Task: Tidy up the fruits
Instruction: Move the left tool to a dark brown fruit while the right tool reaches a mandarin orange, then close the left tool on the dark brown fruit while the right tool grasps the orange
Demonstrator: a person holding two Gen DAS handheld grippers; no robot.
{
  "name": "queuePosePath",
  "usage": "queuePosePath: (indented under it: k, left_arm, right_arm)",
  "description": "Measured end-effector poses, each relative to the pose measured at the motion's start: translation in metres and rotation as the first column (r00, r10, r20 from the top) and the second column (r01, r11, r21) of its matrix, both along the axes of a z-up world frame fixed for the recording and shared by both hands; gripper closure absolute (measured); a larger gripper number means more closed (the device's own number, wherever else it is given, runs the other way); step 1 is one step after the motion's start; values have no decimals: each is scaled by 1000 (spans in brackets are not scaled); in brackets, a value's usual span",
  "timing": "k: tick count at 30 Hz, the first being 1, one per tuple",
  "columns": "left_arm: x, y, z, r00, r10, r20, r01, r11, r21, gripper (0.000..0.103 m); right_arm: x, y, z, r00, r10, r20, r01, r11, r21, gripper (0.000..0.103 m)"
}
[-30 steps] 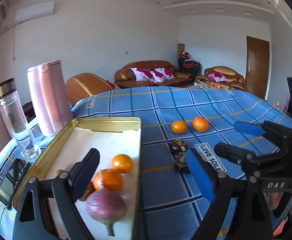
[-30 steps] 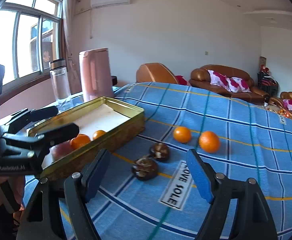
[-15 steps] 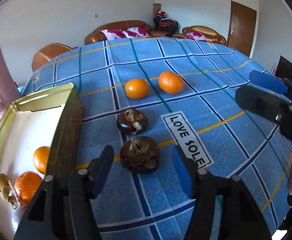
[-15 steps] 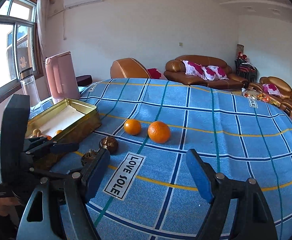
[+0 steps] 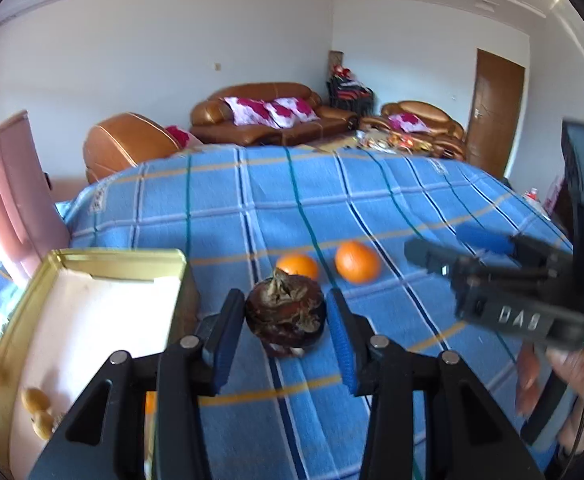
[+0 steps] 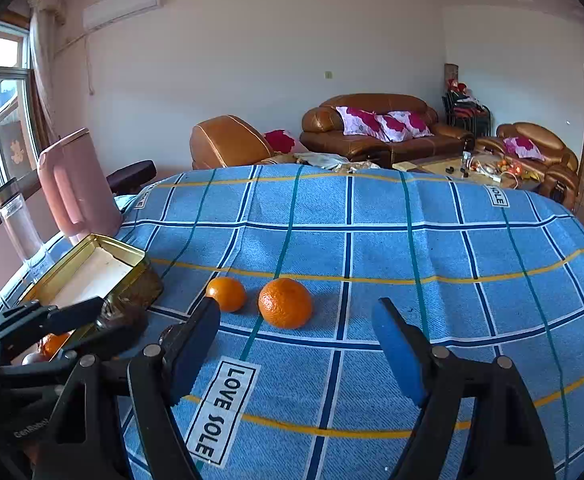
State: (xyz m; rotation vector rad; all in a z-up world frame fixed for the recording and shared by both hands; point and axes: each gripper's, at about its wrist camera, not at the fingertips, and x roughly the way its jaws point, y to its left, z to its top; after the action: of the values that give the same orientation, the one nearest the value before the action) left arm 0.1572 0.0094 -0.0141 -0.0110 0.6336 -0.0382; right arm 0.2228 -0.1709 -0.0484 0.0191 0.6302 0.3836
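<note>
The left gripper (image 5: 286,326) is pinching a dark brown, rough-skinned fruit (image 5: 286,314) between its blue-padded fingers (image 5: 228,330); its jaws have just been closing, and the pads are now pressing on either side of the fruit. The fruit is sitting raised between the pads, above the blue checked cloth (image 5: 252,216) that is covering the desk. From the right wrist view this same gripper (image 6: 104,326) is showing at the left edge, holding the dark fruit (image 6: 126,316) just beside the near right corner of the gold tin (image 6: 140,258).

The gold tin (image 5: 116,254) is lying to the left of the held fruit. Inside it, an orange (image 6: 54,344) is resting near its near end, and two small tan pieces (image 5: 36,400) are lying by its near left wall.

Two more oranges are sitting on the cloth beyond the held fruit: a smaller orange (image 6: 226,293) on the left and a larger orange (image 6: 285,302) just beside it on the right, apart from each other.

The right gripper (image 6: 295,360) is hovering with its fingers (image 6: 397,350) spread wide and nothing between them, the larger orange lying just beyond the gap. A printed "LOVE SOLE" label (image 6: 222,408) is lying on the cloth under it.

A pink jug (image 6: 78,184) and a clear bottle (image 6: 20,224) are standing at the far left of the desk, behind the tin.
</note>
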Motion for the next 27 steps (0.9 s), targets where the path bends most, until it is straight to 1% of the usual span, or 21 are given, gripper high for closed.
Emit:
queuePosePath:
  k: [1,3,5,7,9,12,14,16,17,18,20,22,23,24,27]
  left_arm:
    - [7,2,2,1000,23,16,-23,1000,11,59]
    - [22,6,1,998,56,38,-56,998,5,59]
    - [39,11,-2,995,88,40,-88,996,9,59]
    - [53,15,-8,995,99,33,-98,995,-6,59]
    - [58,14,-16,995,95,21,-95,995,-2,59]
    - [63,15,-24,994,106,19,-106,994,8,59]
    - [68,18,-25,992,121,24,-121,993,12,59]
    - [68,20,-24,989,144,40,-144,989,14,59]
    - [69,21,-24,987,152,47,-153,988,21,59]
    - [70,22,-25,987,156,48,-157,987,25,59]
    - [71,25,-28,988,153,35,-153,988,7,59]
    - [71,27,-30,987,158,32,-158,987,-1,59]
    - [71,28,-30,987,157,33,-157,988,-5,59]
    - [71,29,-29,987,154,37,-154,988,-12,59]
    - [70,30,-29,985,162,50,-162,987,-21,59]
  right_arm:
    - [6,0,-2,1000,-7,-16,7,1000,11,24]
    - [15,2,-6,999,-17,-39,18,1000,15,24]
    - [24,8,-11,999,-29,-42,29,1000,-2,24]
    - [32,12,-17,998,-35,-49,35,999,-2,24]
    - [38,16,-22,998,-28,-57,28,1000,6,23]
    - [44,22,-27,998,-18,-61,18,1000,-7,23]
    - [47,27,-31,997,-12,-72,11,1000,-15,24]
    - [50,31,-35,997,-16,-75,13,999,-43,24]
    - [52,33,-37,996,-16,-89,11,999,-53,25]
    - [53,34,-37,995,-11,-96,6,999,-47,28]
    - [56,35,-38,994,-11,-109,6,999,-50,30]
    - [61,39,-43,990,-1,-144,-9,998,-69,36]
    - [63,41,-45,987,8,-160,-20,997,-74,48]
    - [64,42,-46,986,15,-168,-27,997,-74,52]
    - [60,39,-46,986,23,-167,-35,997,-70,52]
